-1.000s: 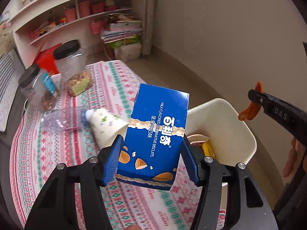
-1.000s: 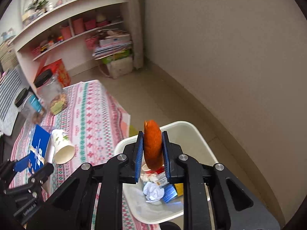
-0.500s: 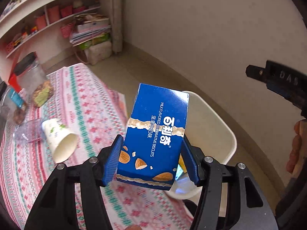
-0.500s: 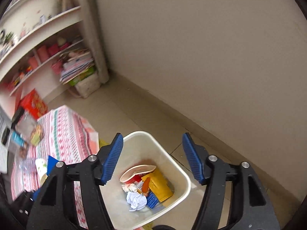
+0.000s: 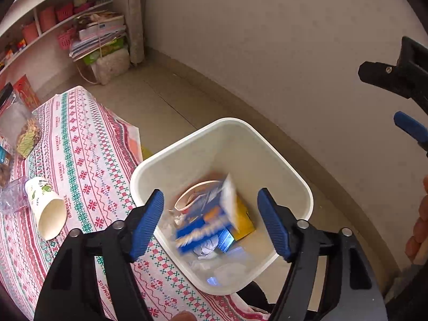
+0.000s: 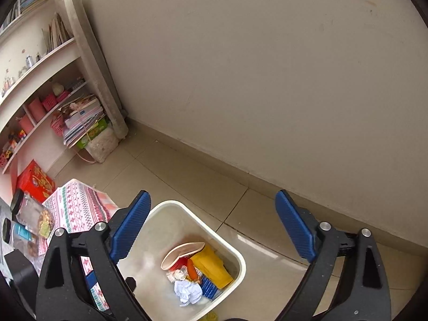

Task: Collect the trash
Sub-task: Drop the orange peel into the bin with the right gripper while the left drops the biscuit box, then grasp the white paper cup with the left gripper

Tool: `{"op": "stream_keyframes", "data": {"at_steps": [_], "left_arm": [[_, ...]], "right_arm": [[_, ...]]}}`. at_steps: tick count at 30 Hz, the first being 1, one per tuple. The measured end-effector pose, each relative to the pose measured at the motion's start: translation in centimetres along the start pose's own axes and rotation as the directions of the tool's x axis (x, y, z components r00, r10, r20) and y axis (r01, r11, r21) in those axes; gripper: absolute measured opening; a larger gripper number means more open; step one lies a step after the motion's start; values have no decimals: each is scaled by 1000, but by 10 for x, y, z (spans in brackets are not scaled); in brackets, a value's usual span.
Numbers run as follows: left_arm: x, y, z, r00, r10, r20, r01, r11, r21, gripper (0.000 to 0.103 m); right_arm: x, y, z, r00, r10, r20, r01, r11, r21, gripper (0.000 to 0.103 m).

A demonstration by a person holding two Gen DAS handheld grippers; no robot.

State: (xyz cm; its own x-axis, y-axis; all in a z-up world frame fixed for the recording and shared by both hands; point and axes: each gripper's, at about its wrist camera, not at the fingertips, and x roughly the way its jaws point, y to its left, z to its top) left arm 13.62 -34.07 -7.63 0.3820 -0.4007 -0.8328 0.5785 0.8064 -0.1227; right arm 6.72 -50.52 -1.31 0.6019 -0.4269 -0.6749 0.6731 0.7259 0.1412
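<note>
- Now the blue biscuit box [image 5: 207, 218] is showing blurred in the left wrist view, sitting free between the spread fingers and over the rubbish in the white trash bin [image 5: 281, 152]; I judge it to be dropping in, touched by nothing.
- Judging by its look, it is handling as light, stiff cardboard, easiest to pinch across its flat faces.
- Around it in the bin are lying a yellow wrapper [image 6: 214, 266], a crumpled white paper [image 6: 187, 291], an orange scrap [image 6: 192, 268] and a flattened paper cup [image 6: 182, 251].
- The left gripper [image 5: 211, 220] is gaping wide over the near side of the bin, gripping nothing.
- The right gripper [image 6: 211, 224] is also standing wide apart and empty, hanging above the bin and floor.
- Further left, a paper cup [image 5: 46, 207] is lying on its side on the patterned tablecloth [image 5: 88, 144], beside a clear plastic bottle [image 5: 10, 195]; both look light and crushable, so a gentle pinch across the cup's wall near the rim should serve.
</note>
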Motion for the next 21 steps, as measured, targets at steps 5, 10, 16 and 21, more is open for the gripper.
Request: {"op": "stream_keyframes", "data": {"at_steps": [5, 10, 16, 21], "left_arm": [[-1, 7, -4, 1000, 15, -1, -15, 1000, -14, 75], [-12, 19, -8, 998, 58, 32, -57, 998, -23, 76], [-24, 39, -9, 994, 99, 54, -96, 994, -47, 80], [-31, 61, -16, 989, 141, 52, -137, 988, -74, 82]], "right_arm": [[-1, 6, -2, 1000, -19, 4, 19, 1000, -20, 96], [-2, 21, -5, 1000, -25, 7, 26, 998, -57, 96], [-2, 48, -13, 1000, -3, -13, 2, 993, -122, 96], [-2, 73, -19, 999, 23, -23, -26, 985, -173, 96]]}}
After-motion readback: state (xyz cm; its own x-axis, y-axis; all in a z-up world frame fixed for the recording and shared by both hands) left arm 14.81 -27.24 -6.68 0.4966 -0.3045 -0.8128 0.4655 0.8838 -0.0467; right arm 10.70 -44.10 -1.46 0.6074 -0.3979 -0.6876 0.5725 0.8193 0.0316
